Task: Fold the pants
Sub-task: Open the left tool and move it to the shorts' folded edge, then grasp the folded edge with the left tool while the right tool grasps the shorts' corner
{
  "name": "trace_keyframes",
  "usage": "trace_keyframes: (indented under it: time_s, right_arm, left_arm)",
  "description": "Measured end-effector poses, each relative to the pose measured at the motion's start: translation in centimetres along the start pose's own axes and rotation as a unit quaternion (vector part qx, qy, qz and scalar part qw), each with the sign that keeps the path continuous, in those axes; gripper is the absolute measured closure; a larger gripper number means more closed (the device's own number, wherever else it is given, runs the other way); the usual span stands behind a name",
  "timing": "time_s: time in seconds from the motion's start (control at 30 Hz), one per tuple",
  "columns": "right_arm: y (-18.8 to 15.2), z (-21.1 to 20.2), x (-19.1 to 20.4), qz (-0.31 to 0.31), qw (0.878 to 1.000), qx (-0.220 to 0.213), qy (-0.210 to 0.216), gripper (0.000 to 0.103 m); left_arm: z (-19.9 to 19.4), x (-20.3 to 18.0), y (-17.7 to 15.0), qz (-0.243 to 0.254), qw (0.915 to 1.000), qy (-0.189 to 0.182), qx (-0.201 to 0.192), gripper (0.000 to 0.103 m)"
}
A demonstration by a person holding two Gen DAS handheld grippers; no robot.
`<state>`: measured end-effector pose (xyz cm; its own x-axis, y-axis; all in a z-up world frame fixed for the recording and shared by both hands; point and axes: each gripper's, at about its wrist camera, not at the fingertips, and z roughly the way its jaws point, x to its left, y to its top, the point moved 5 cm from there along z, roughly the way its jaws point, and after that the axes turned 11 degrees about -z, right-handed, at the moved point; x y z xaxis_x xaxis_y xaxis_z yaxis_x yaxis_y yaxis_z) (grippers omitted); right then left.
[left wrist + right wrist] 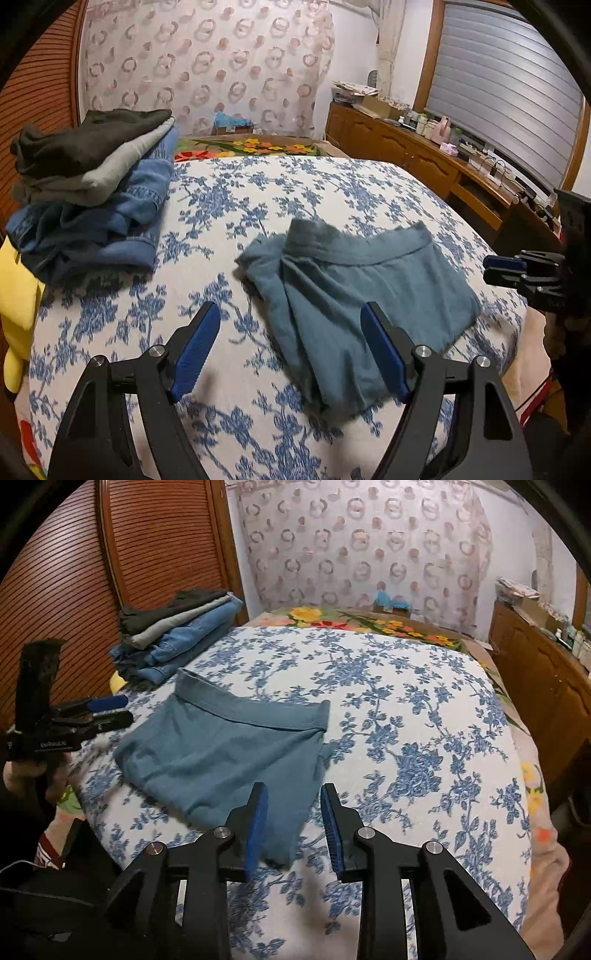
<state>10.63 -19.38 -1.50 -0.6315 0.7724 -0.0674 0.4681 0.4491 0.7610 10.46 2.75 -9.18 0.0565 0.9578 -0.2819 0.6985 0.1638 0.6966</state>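
Pants [354, 295] lie folded on the bed [229, 206], waistband at the far side. Your left hand-held gripper [291, 332] gapes wide, holding nothing. Your right hand-held gripper [293, 812] is part open, pants hem between its pads [258, 827], untouched. Clothes stack [92, 192] far left.

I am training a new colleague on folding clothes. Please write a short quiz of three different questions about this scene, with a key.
1. True or false: the left gripper is clamped on the teal pants.
2. What lies on top of the stack of folded clothes? A) a black garment B) a white towel C) a red shirt
3. Fill in: the bed cover has a ____ flower print.

Key: 1 false, both grippers stand open, right gripper too; 2 A; 3 blue.
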Motion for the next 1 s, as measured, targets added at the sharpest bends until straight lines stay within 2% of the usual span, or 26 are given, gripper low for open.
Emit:
trace_keyframes:
  time_s: [0.3, 0.4, 0.47, 0.67, 0.73, 0.8, 0.87, 0.93, 1.0]
  right_arm:
    - [2.4, 4.0, -1.0, 0.003, 1.0, 0.002, 0.013, 0.072]
    - [3.3, 5.6, -1.5, 0.011, 1.0, 0.008, 0.012, 0.072]
    - [3.8, 6.5, -2.0, 0.016, 1.0, 0.009, 0.011, 0.072]
    - [4.4, 8.1, -3.0, 0.025, 1.0, 0.018, -0.001, 0.072]
    - [4.4, 8.4, -3.2, 0.028, 0.999, 0.02, -0.002, 0.072]
    - [4.6, 8.8, -3.3, 0.031, 0.999, 0.023, 0.005, 0.072]
    - [4.6, 9.3, -3.4, 0.035, 0.999, 0.027, 0.01, 0.072]
    - [4.8, 9.7, -3.3, 0.037, 0.999, 0.026, 0.017, 0.072]
    - [5.2, 10.0, -3.4, 0.038, 0.999, 0.021, 0.028, 0.072]
  left_arm:
    - [2.4, -0.7, 2.2, 0.011, 0.9999, 0.001, 0.001, 0.024]
    - [3.3, -1.3, 2.8, 0.02, 0.9997, -0.015, 0.009, 0.024]
    - [3.9, -1.5, 3.1, 0.021, 0.9995, -0.02, 0.015, 0.028]
    - [5.6, -1.8, 3.3, 0.027, 0.9989, -0.02, 0.032, 0.049]
    - [6.1, -1.8, 3.4, 0.028, 0.9986, -0.025, 0.039, 0.062]
    - [6.5, -1.7, 3.4, 0.028, 0.9984, -0.021, 0.043, 0.067]
    - [6.5, -1.8, 3.6, 0.031, 0.9984, -0.024, 0.041, 0.074]
    - [6.3, -1.9, 4.0, 0.031, 0.9985, -0.029, 0.033, 0.085]
    - [5.8, -1.9, 4.7, 0.026, 0.9989, -0.032, 0.021, 0.086]
